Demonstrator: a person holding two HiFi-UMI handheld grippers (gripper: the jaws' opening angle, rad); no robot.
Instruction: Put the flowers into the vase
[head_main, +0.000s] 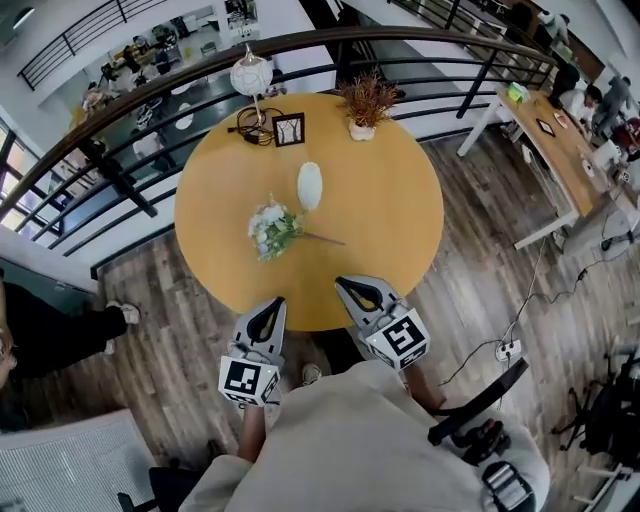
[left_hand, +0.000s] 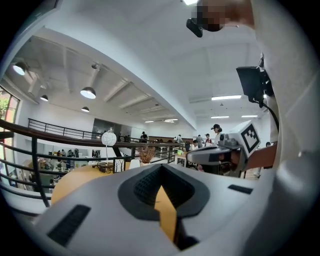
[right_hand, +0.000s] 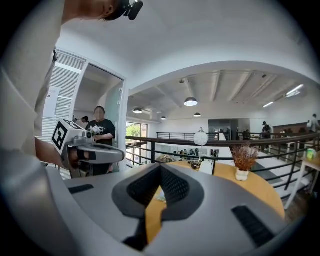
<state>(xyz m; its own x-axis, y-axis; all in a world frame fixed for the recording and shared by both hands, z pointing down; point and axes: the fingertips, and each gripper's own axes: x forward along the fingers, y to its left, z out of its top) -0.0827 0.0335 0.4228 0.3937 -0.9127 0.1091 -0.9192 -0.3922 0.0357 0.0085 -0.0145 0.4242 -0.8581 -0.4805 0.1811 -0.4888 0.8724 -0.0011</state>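
White flowers (head_main: 272, 229) are laid near the middle of the round table (head_main: 400, 200), a white vase (head_main: 310, 185) just beside them. At the table's near edge, the left gripper (head_main: 272, 302) and right gripper (head_main: 346, 284) are held closed and empty.

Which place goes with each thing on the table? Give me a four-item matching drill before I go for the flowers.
Things:
1 flowers
2 vase
3 frame
4 dried plant

Places:
A far edge, right of the frame
B middle of the table
C far edge, next to the lamp
D lying on the near side of the vase, stem pointing right

Pairs: 1-D, 2-B, 3-C, 4-A
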